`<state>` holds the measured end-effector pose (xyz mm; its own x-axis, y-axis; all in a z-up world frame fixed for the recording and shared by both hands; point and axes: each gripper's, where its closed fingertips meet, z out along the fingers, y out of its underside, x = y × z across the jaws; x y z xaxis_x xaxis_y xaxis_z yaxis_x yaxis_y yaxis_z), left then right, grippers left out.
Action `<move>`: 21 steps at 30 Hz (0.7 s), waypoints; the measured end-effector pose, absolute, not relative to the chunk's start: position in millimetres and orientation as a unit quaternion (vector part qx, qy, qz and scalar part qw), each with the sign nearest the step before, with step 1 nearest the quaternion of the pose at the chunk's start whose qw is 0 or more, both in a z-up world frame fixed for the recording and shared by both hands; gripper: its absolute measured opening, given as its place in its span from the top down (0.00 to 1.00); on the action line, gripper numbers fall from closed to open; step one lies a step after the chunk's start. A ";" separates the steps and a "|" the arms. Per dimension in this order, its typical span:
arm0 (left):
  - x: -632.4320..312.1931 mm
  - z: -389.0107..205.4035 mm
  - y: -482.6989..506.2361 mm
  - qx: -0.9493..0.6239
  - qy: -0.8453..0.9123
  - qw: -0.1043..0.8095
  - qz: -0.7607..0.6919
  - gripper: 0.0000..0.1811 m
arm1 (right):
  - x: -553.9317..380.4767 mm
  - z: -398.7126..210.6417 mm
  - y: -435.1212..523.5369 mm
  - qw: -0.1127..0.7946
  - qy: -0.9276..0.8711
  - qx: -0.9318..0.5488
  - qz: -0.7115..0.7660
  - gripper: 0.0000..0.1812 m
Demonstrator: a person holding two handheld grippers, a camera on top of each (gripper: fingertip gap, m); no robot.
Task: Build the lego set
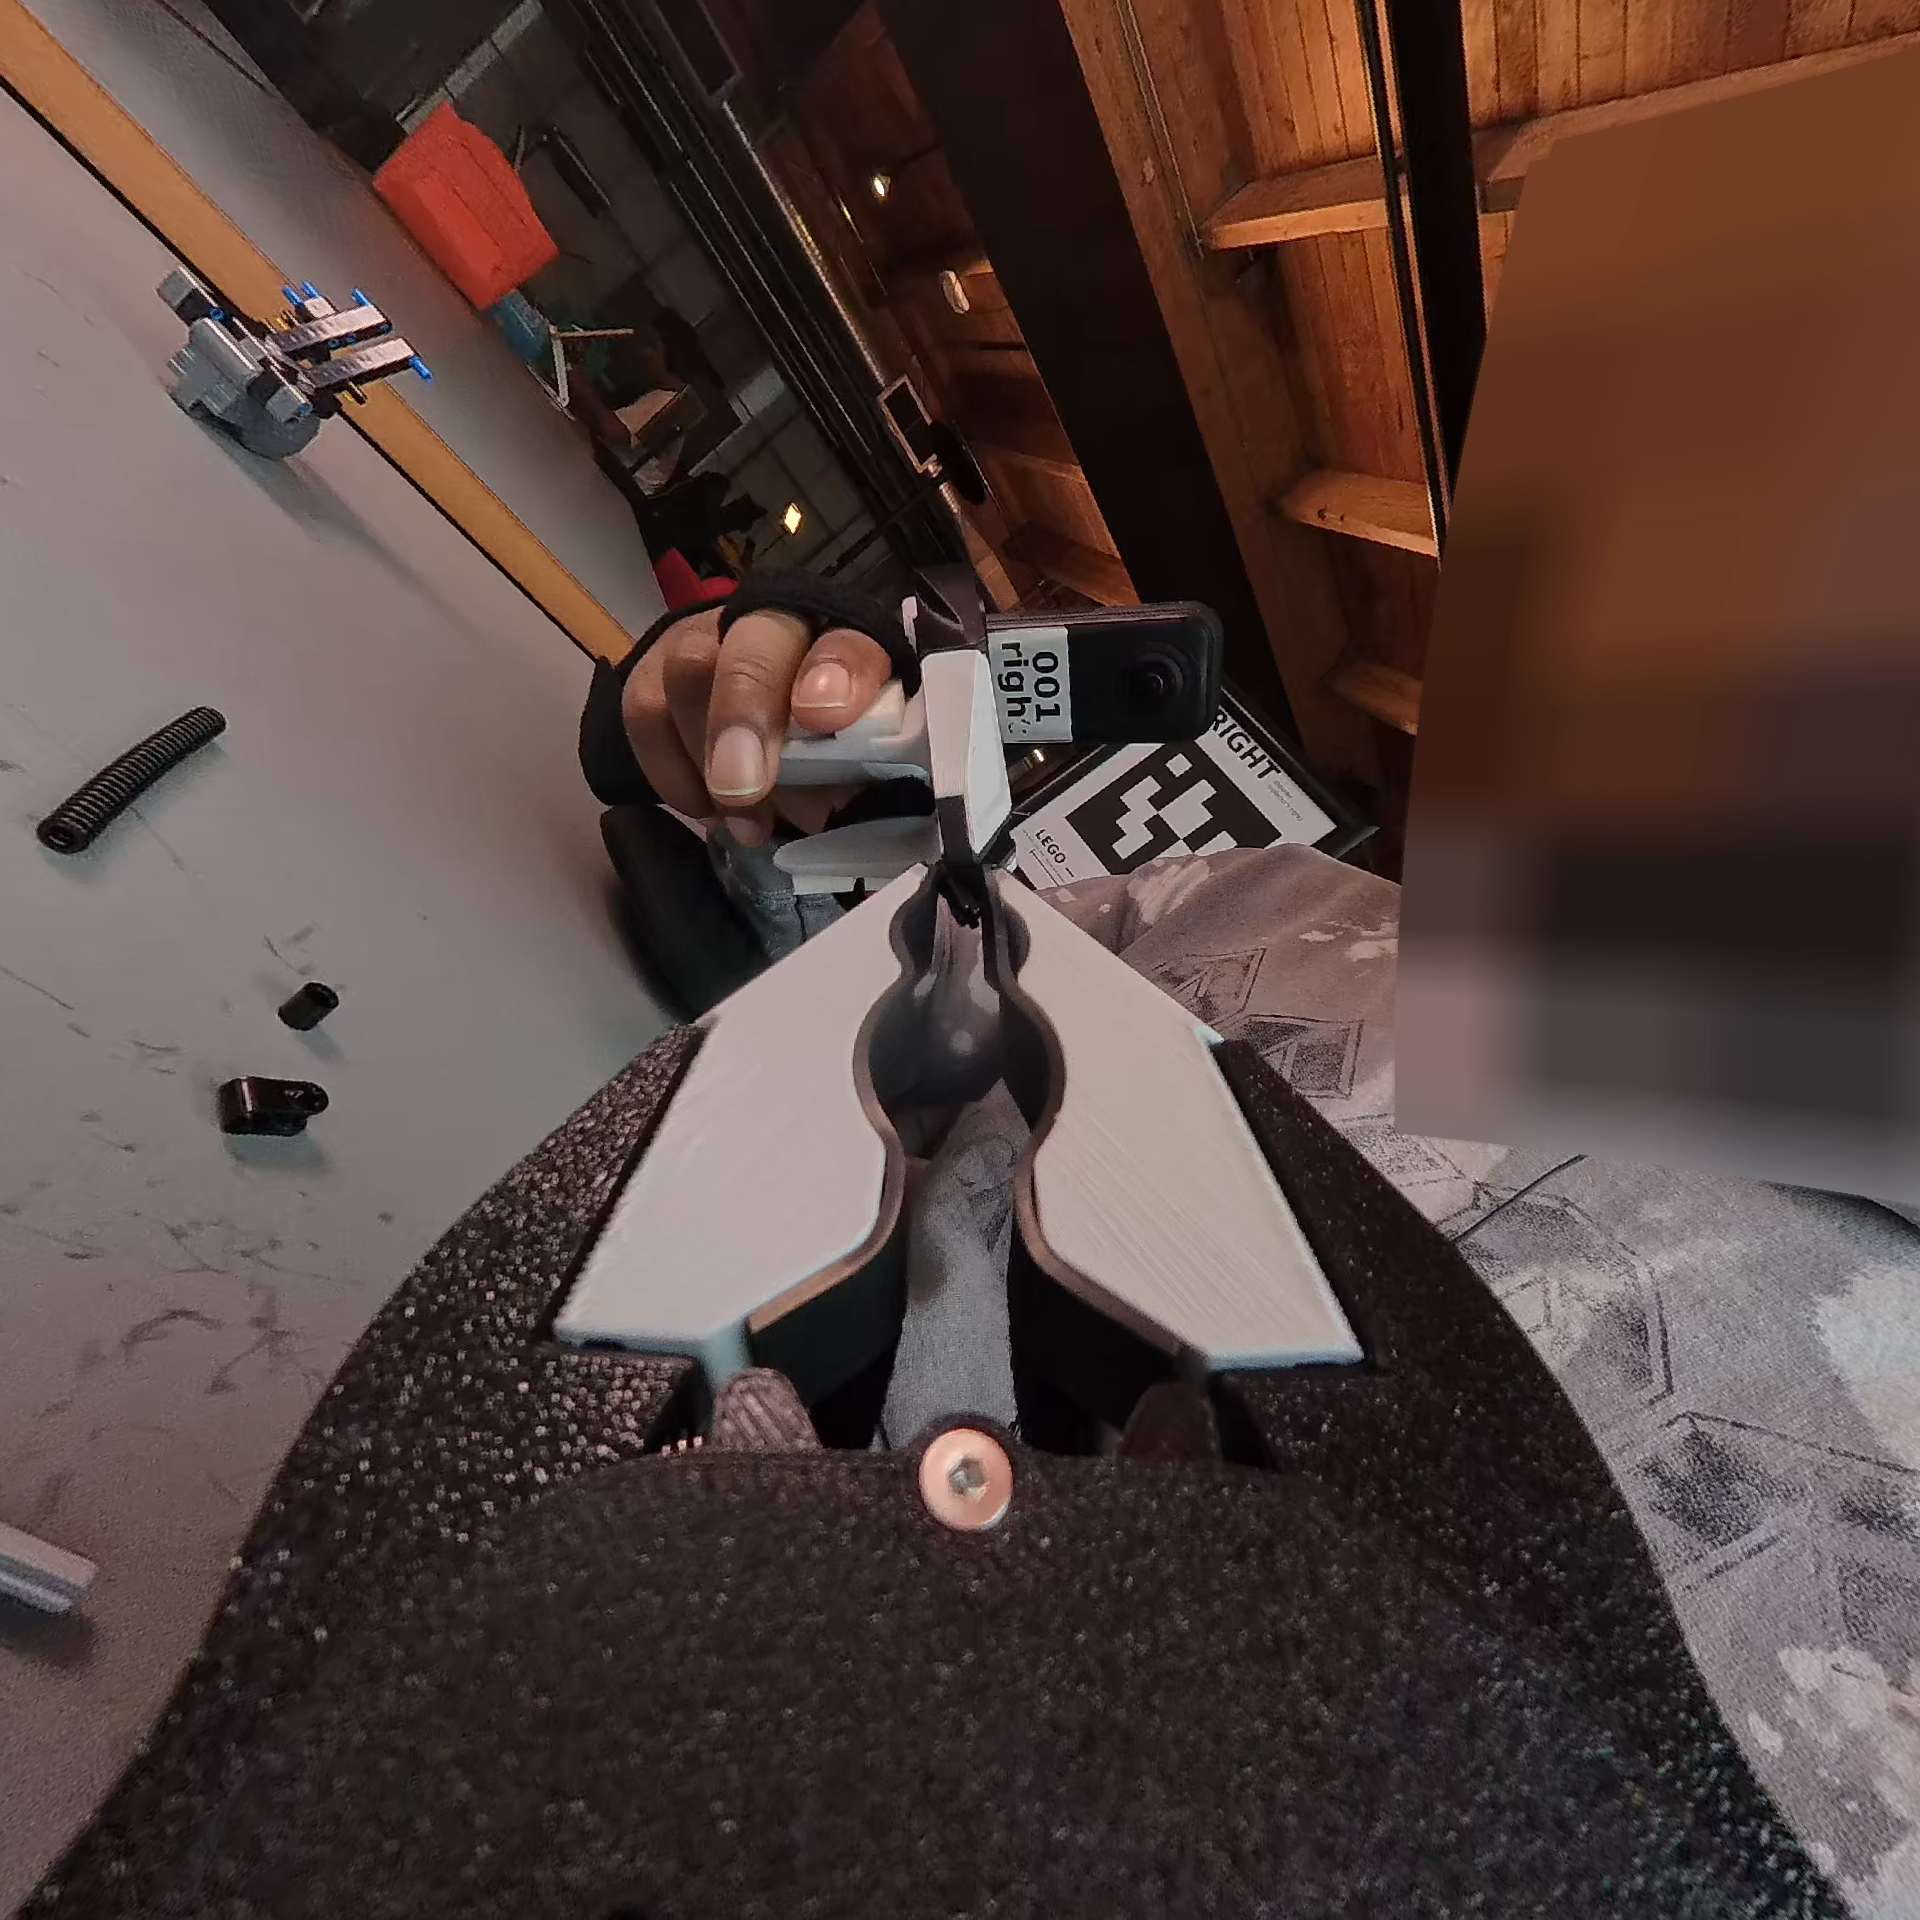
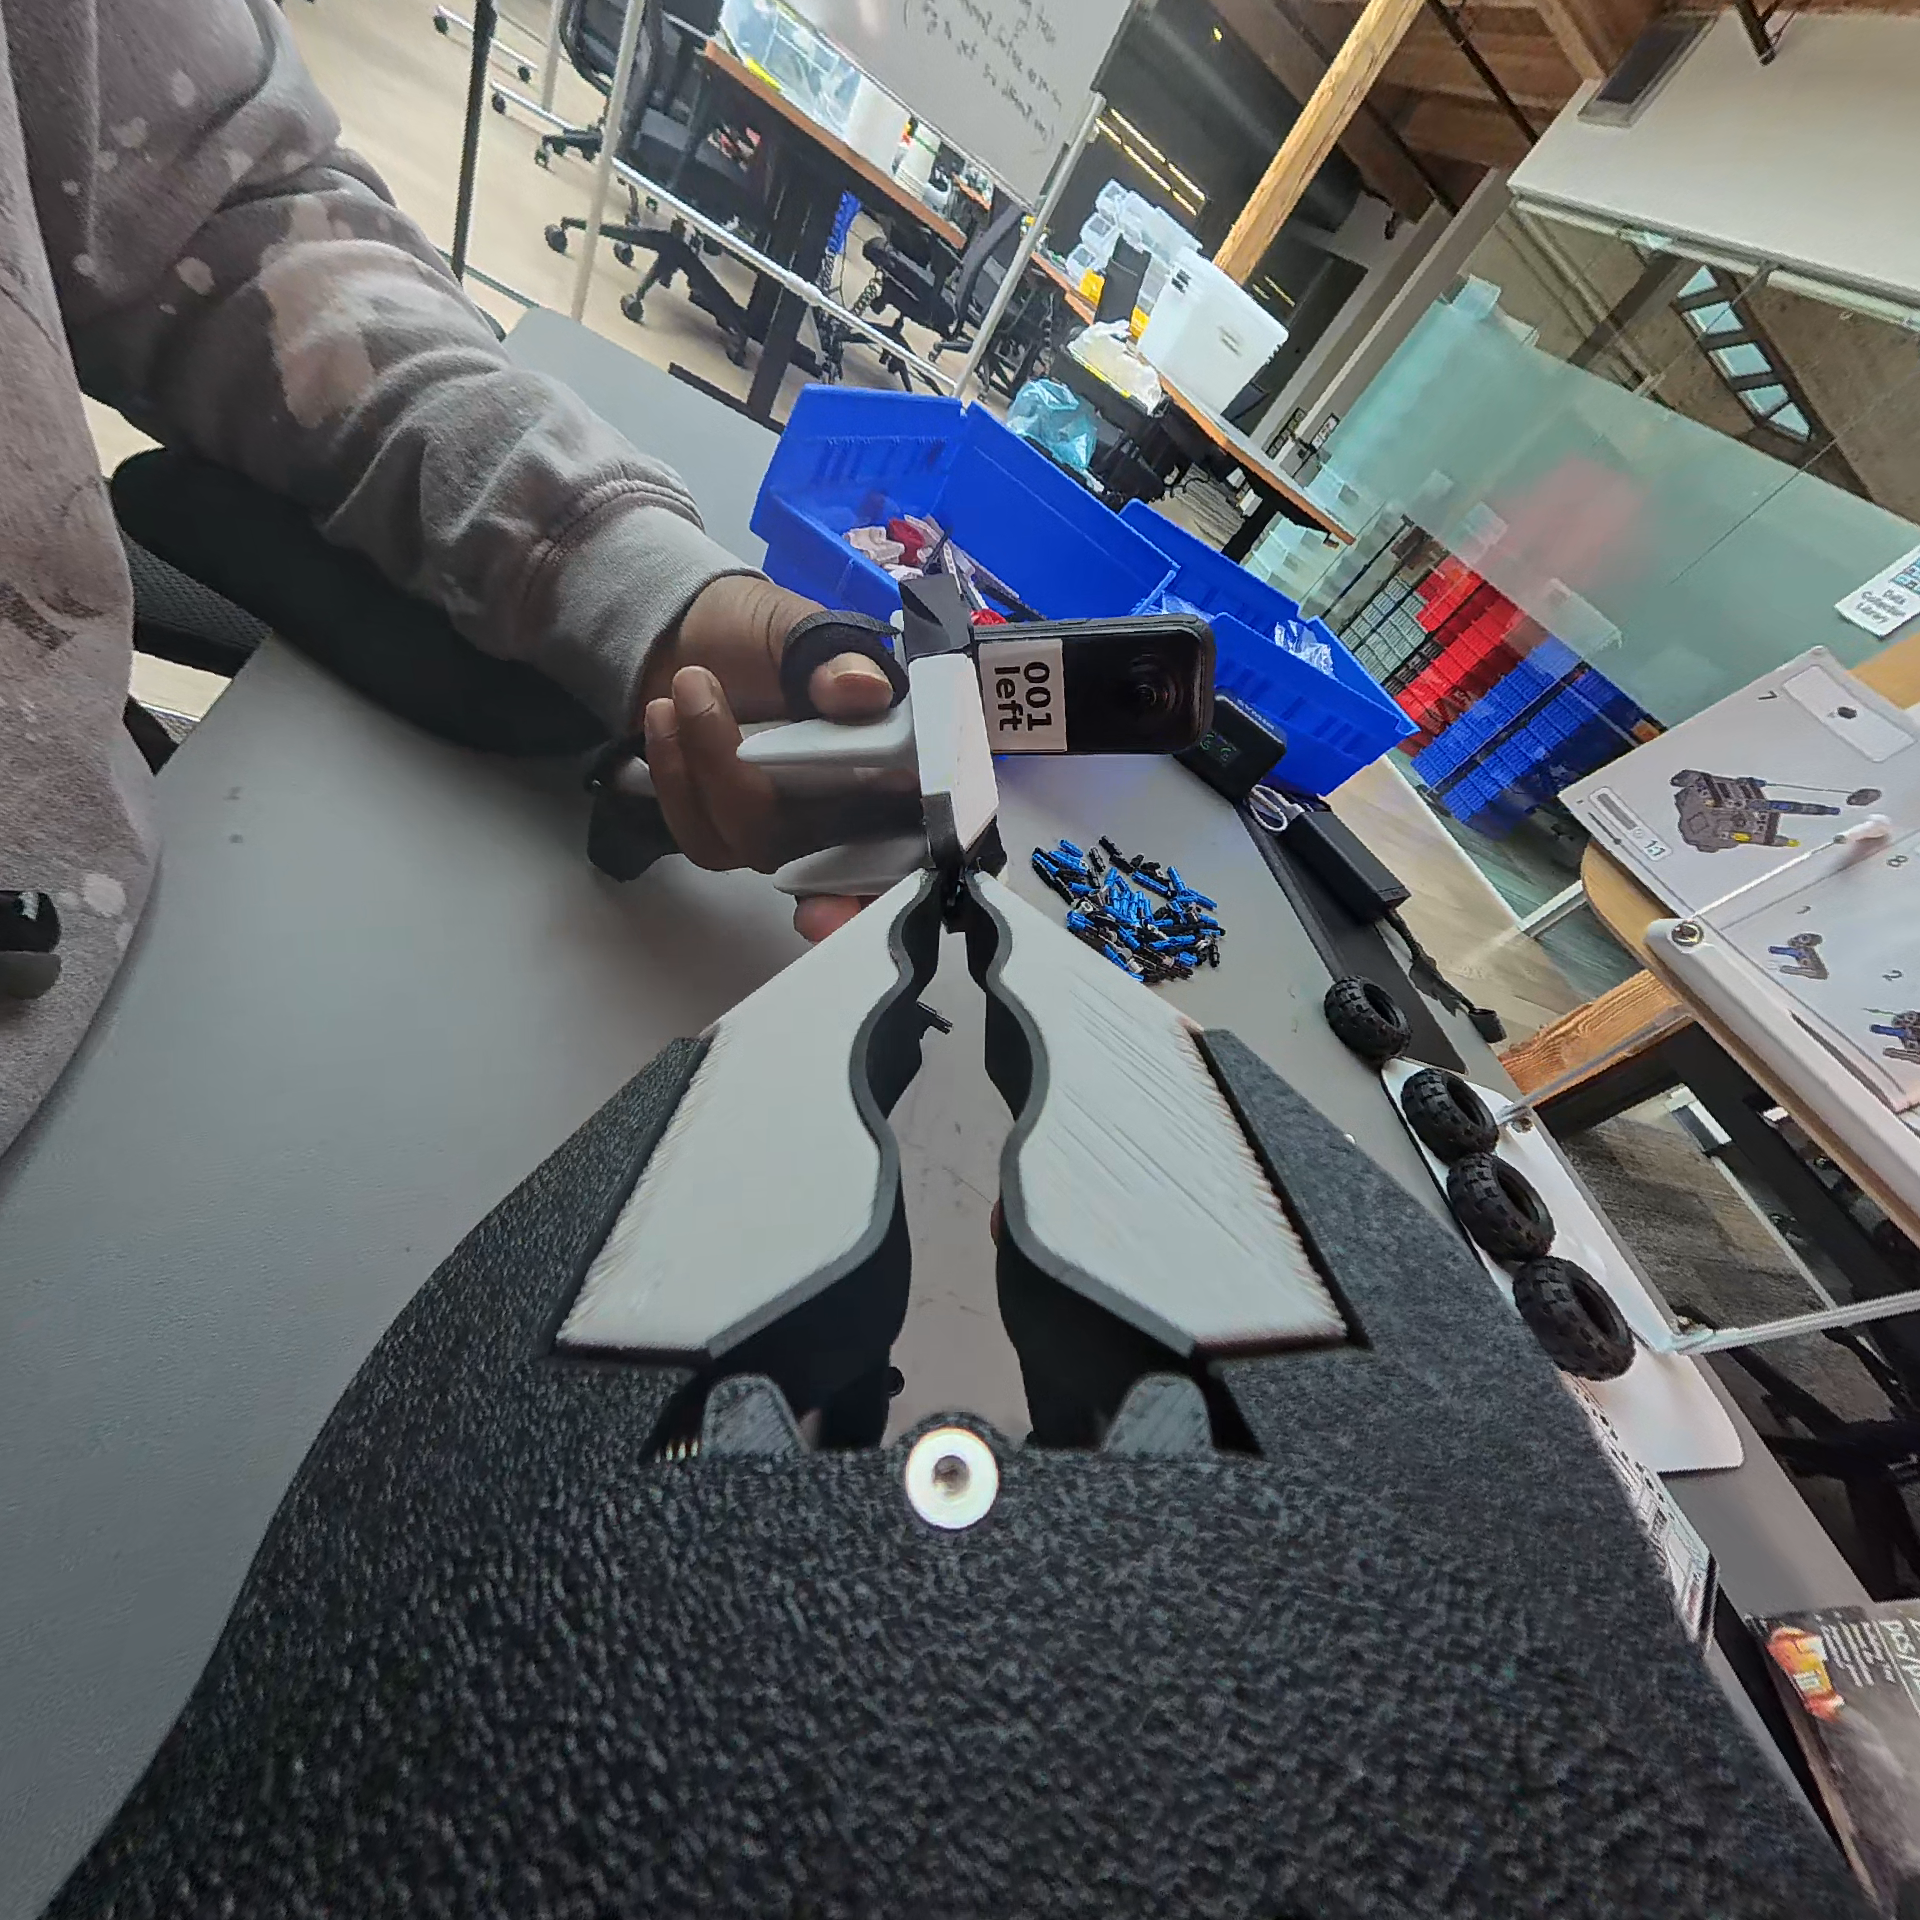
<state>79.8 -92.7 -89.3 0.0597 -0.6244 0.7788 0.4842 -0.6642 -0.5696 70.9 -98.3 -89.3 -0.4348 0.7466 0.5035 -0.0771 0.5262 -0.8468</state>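
Observation:
My two grippers meet tip to tip above the grey table (image 2: 416,987). In the left wrist view my left gripper (image 1: 961,896) is nearly shut on a small black Lego piece (image 1: 963,902) at its fingertips. The right gripper, held by a hand, faces it and touches the same spot. In the right wrist view my right gripper (image 2: 951,906) is likewise closed on a small black piece (image 2: 951,920), with the left gripper opposite. Whether it is one piece or two joined I cannot tell. A partly built grey Lego assembly (image 1: 270,364) with blue pins stands far off on the table.
A black ribbed hose (image 1: 130,779) and two small black parts (image 1: 309,1005) (image 1: 272,1103) lie on the table. A pile of blue and black pins (image 2: 1132,920), several black tyres (image 2: 1449,1117), blue bins (image 2: 966,520) and an instruction booklet (image 2: 1766,810) on a stand are to the right. Both grippers' tips are roughly 40 centimeters from the partly built grey Lego assembly (image 1: 270,364).

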 end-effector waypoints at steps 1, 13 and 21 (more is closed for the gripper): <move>79.9 -89.3 -92.8 -0.605 0.058 0.406 -0.683 0.96 | 71.2 -89.3 -98.2 0.480 -0.730 -0.229 0.429 0.98; 82.4 -89.2 -95.7 -0.605 0.065 0.398 -0.686 0.97 | 73.8 -88.2 -100.2 0.477 -0.730 -0.222 0.436 0.98; 82.6 -88.5 -97.6 -0.627 0.091 0.421 -0.650 0.98 | 74.4 -87.3 -102.9 0.480 -0.730 -0.217 0.436 0.97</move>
<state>82.6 -97.6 -88.5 0.1397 -0.6603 0.7379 0.4332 -0.6293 -0.6452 74.4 -102.9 -87.3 -0.4455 0.7351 0.5110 -0.1015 0.5256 -0.8446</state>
